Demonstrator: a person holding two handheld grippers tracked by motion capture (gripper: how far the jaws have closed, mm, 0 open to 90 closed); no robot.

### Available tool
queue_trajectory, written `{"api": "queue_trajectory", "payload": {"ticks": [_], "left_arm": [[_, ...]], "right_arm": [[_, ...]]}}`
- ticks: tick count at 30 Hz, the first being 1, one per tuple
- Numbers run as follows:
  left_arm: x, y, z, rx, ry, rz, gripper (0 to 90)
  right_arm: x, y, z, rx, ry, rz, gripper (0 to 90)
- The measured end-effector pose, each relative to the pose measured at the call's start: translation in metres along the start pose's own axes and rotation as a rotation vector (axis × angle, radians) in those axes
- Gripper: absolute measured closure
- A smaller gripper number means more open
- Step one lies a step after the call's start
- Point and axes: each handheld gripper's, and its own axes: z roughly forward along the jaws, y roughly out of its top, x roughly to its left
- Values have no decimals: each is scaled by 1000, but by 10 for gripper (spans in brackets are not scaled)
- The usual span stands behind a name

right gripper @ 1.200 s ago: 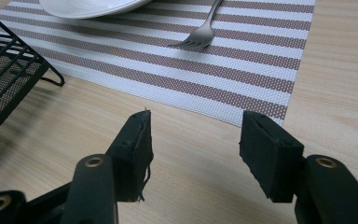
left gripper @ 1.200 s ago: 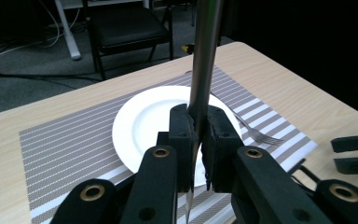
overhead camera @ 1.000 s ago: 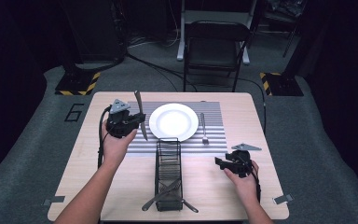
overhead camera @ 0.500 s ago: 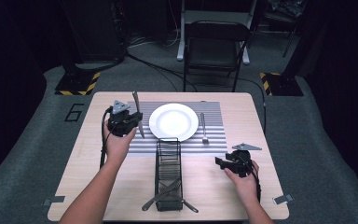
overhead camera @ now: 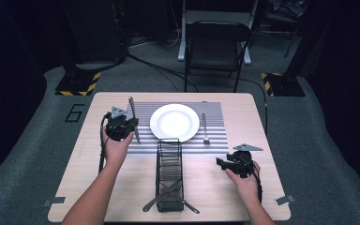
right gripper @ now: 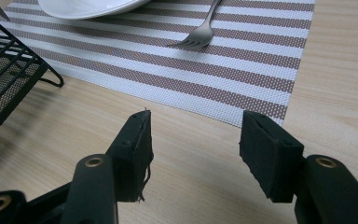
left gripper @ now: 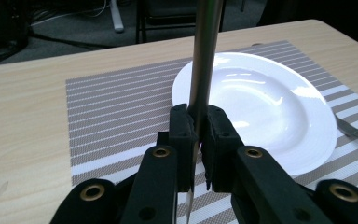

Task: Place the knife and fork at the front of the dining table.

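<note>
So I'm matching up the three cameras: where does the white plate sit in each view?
High view: the white plate lies mid-table on the striped placemat.
Left gripper view: the plate is at centre right, behind the knife held in the left gripper.
Right gripper view: its rim shows at the top left edge.
Shared landmark: the fork right of the plate.

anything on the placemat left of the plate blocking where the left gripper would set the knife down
Nothing visible does. The left gripper holds the knife over the striped placemat, bare beside the plate.
</note>
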Motion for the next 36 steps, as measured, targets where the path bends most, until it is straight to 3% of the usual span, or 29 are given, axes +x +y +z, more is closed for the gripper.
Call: {"api": "queue_trajectory", "payload": {"ticks": [8,17,26,36], "left_arm": [[6,-10,2,7,20,-35,827],[6,-10,2,11,28,-31,827],[5,-10,15,-14,29,-23,826],[5,-11,28,-40,50,-61,827]], "right_arm": [[0,0,0,1,2,0,432],[1,0,1,5,4,3,432],[0,-1,1,4,5,13,432],[-1,-1,1,1,8,19,432]]}}
